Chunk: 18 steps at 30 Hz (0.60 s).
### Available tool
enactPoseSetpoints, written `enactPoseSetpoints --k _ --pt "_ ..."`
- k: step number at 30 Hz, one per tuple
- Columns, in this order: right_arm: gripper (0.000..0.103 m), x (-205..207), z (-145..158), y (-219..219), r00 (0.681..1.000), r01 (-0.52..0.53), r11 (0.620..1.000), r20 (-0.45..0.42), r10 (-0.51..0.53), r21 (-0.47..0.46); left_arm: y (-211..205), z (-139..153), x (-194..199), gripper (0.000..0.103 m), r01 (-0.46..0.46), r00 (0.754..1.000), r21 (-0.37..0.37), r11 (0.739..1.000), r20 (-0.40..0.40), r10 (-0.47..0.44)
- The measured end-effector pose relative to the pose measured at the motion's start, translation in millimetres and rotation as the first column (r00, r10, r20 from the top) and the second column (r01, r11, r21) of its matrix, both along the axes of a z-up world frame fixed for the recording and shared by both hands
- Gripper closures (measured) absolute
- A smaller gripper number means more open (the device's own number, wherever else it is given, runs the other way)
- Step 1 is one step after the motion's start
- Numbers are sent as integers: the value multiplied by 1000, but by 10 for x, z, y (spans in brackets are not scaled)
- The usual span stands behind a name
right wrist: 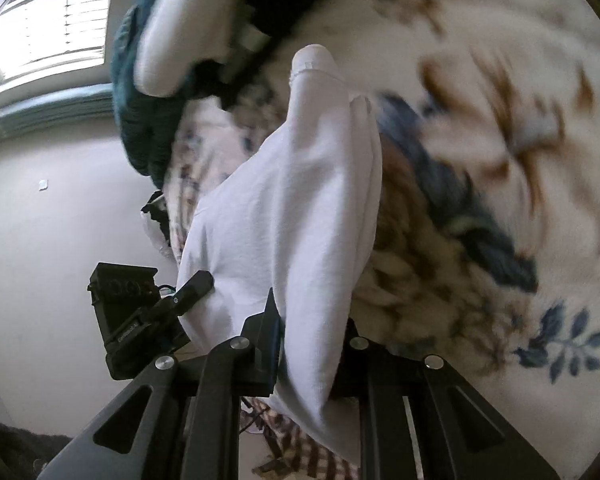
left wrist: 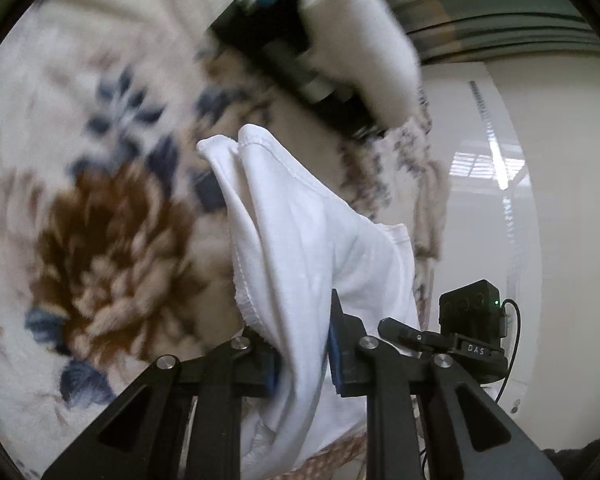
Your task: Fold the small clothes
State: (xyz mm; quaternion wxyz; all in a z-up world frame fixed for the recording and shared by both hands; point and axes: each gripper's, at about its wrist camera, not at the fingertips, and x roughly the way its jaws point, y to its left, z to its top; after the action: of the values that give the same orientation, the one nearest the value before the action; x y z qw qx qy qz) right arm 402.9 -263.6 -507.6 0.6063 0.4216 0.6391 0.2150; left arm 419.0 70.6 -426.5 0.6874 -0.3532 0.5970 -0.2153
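A small white garment (left wrist: 296, 248) hangs lifted in the air above a floral blanket (left wrist: 100, 200). My left gripper (left wrist: 304, 356) is shut on one part of the garment, whose hemmed edge stands up in front of it. In the right wrist view my right gripper (right wrist: 308, 352) is shut on the same white garment (right wrist: 292, 216), which bunches between the jaws. The other gripper, held by a white-gloved hand (left wrist: 364, 40), shows blurred at the top of the left wrist view, and likewise at the top of the right wrist view (right wrist: 268, 4).
The floral blanket (right wrist: 480, 160) covers the surface below. A dark teal cloth (right wrist: 140, 120) lies at its edge. A checked cloth (right wrist: 300, 444) shows under the right gripper. A white wall (left wrist: 520, 200) and a window (right wrist: 48, 20) are behind.
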Motion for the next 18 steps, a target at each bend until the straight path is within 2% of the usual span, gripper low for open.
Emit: enactPoseSetpoints --k 4,6,9,10,14,18 --pt "86 420 587 -53 997 -9 1000 72 11 -15 -92 579 488 87 0 997 0 1000 71 0" --pt "86 727 869 -111 994 -5 1000 110 8 -25 -150 843 862 87 -7 994 -8 1000 108 8" --pt "86 1343 1208 -159 985 9 999 171 0 -49 -221 1094 1430 86 -21 986 4 1000 163 20" --pt "86 1671 1310 -161 981 13 998 195 -1 -58 -240 1142 1661 86 -28 984 6 1000 179 26" --pt "86 2582 1384 -188 971 18 997 240 2 -81 -248 1104 2506 86 -45 976 32 998 215 37" --pt "86 3366 1221 -125 969 -1 992 245 32 -127 -261 806 3156 86 -38 977 90 995 212 18"
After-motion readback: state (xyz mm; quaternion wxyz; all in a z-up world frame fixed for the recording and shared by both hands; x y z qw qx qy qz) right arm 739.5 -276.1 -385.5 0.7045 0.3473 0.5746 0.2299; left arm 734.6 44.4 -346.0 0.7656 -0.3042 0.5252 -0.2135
